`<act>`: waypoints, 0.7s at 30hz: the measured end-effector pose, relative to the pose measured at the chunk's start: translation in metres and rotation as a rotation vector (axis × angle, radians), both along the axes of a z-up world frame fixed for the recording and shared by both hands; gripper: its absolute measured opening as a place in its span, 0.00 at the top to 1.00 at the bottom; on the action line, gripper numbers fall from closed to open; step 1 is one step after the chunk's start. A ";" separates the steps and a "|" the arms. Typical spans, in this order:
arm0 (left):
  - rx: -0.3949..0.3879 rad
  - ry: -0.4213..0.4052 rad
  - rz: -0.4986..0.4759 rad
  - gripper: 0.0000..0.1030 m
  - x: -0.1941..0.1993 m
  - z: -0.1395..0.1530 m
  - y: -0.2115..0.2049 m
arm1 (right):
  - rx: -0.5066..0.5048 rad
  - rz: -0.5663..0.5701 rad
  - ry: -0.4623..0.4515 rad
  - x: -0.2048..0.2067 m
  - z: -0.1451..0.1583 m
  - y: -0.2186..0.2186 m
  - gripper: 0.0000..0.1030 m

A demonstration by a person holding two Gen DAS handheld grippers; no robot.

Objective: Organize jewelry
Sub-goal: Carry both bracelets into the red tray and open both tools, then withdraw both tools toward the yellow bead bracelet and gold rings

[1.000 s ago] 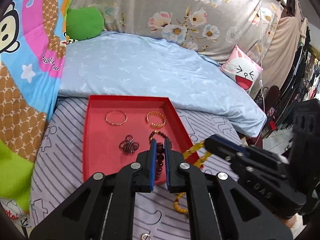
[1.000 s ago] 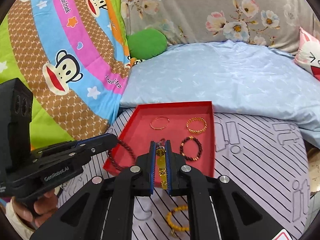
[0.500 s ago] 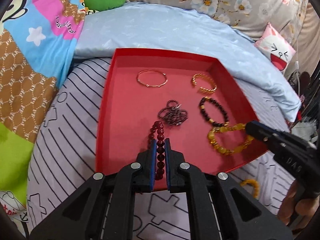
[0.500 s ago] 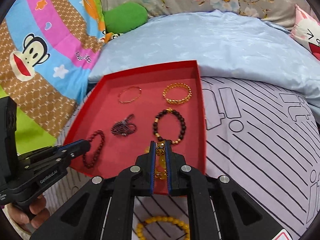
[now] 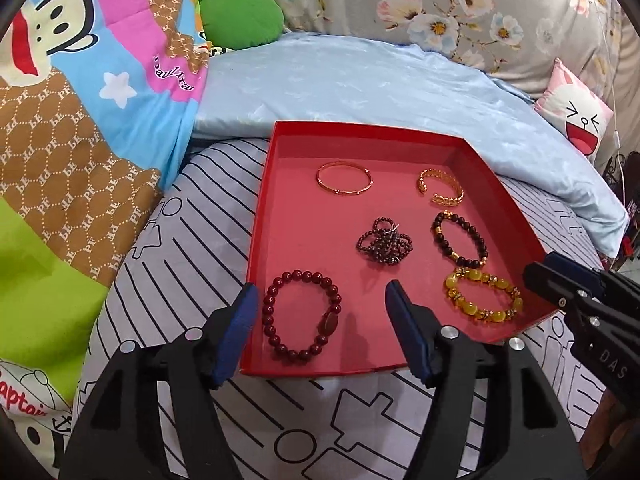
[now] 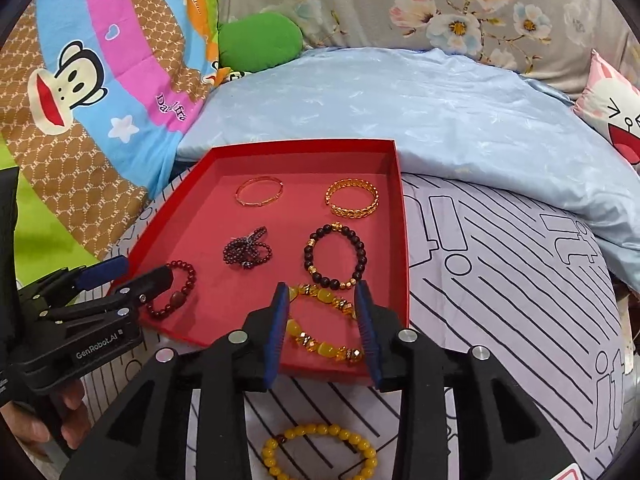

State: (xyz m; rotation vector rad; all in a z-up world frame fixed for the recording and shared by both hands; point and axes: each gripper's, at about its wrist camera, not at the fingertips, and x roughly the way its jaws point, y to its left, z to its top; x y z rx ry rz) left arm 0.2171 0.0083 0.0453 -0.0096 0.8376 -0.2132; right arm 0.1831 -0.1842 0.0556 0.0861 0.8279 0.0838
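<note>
A red tray (image 5: 500,192) (image 6: 402,240) lies on the striped bed sheet and holds several bracelets. My left gripper (image 5: 320,300) is open over the tray's near left corner, its fingers either side of a dark red bead bracelet (image 5: 302,314) (image 6: 176,292) lying in the tray. My right gripper (image 6: 322,296) is open over the tray's near right corner, around a yellow bead bracelet (image 6: 324,324) (image 5: 484,300) lying in the tray. Another yellow bead bracelet (image 6: 320,452) lies on the sheet outside the tray, below my right gripper.
The tray also holds a thin gold bangle (image 5: 344,180), a gold cuff (image 5: 440,192), a dark bead tangle (image 5: 384,242) and a dark brown bead bracelet (image 5: 460,240). A light blue quilt (image 5: 380,88) lies behind the tray, a cartoon blanket (image 5: 80,100) to the left.
Both grippers have opened and let go of their bracelets, which now lie flat in the tray's near corners. Both grippers have moved forward over the tray.
</note>
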 end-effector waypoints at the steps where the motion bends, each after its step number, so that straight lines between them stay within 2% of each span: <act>1: -0.006 0.000 0.001 0.40 -0.002 0.002 0.001 | 0.006 -0.003 -0.001 -0.003 0.001 -0.001 0.66; 13: -0.043 -0.008 -0.001 0.39 -0.044 0.012 0.010 | 0.016 -0.036 0.035 -0.046 -0.002 -0.012 0.66; 21: -0.037 0.028 -0.010 0.39 -0.074 0.000 0.014 | 0.017 -0.044 0.091 -0.072 -0.021 -0.012 0.66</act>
